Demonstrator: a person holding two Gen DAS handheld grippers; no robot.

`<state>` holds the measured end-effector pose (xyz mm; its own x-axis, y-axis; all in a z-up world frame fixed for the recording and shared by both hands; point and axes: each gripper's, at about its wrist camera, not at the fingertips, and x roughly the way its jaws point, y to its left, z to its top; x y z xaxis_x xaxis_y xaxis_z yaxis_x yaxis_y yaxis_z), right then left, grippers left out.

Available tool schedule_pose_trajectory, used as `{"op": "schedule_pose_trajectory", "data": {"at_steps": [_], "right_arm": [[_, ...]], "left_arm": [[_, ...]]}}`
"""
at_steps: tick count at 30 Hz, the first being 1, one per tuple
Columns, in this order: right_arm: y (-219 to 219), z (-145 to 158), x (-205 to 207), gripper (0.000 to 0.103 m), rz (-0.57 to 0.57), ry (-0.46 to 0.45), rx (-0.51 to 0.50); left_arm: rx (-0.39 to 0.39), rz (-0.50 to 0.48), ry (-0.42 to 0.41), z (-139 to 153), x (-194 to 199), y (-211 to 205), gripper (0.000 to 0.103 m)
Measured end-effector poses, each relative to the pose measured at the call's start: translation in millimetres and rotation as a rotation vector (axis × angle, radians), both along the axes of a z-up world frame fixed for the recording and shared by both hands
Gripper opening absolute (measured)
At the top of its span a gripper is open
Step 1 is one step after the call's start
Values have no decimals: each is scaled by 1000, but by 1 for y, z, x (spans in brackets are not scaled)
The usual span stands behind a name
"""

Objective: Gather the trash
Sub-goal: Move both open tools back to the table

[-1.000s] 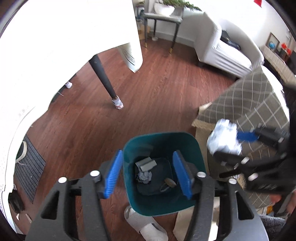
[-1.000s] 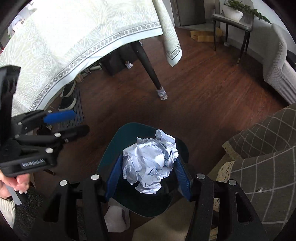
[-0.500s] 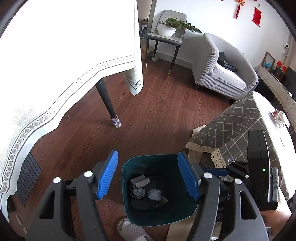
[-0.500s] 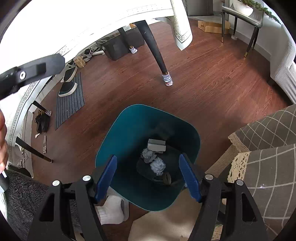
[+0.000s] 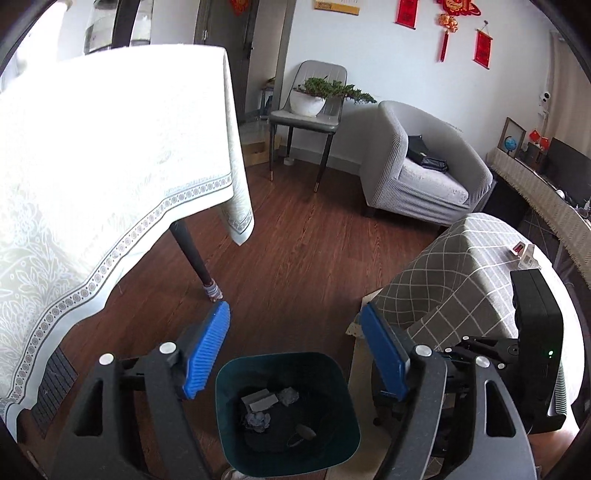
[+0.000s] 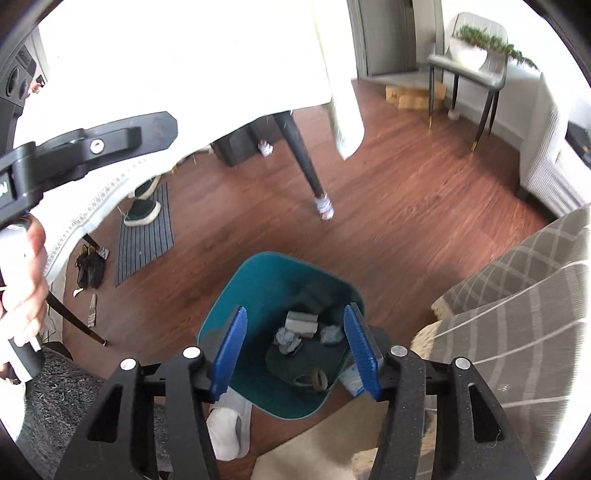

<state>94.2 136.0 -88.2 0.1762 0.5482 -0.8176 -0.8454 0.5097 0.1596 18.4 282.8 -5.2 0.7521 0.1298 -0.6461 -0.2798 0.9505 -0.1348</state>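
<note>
The brown wooden floor [image 5: 303,258] fills most of what I see. On my left stands the big desk with the white patterned tablecloth [image 5: 110,155], and one dark leg of it [image 5: 192,254] comes down to the floor. Far off by the wall is a grey armchair [image 5: 417,166], and beside it a grey chair holding a white bowl with a green plant [image 5: 314,99]. Red hangings [image 5: 406,11] are on the wall, but their writing is too small for me to read. On my right is a low seat under a grey checked cloth [image 5: 443,273].

The teal plastic bin [image 6: 255,280] stands on the floor right below me. Inside it lie crumpled balls of white paper [image 6: 288,338], a small grey block [image 6: 301,321] and a little ring [image 6: 319,378], all resting on something dark at the bottom.

My left gripper [image 5: 295,350] hangs over the bin with its blue jaws wide apart and nothing in them. My right gripper [image 6: 295,350] is above the bin too, jaws apart and holding nothing.
</note>
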Motion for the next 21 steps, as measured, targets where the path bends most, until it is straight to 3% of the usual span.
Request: {"op": "schedule_pose_trajectory", "data": {"at_steps": [5,10,21], "right_arm": [[-32,42,7,52,-50,-81,86],[-76,70,22,52,-144,-144,137],[-164,96,56,52,-319,-207,187]], "left_arm": [[11,-40,-73,17,4,-23,80],[30,-97,-86,22,14,-53,81],[56,-256,-132,34,34,-130,88]]}}
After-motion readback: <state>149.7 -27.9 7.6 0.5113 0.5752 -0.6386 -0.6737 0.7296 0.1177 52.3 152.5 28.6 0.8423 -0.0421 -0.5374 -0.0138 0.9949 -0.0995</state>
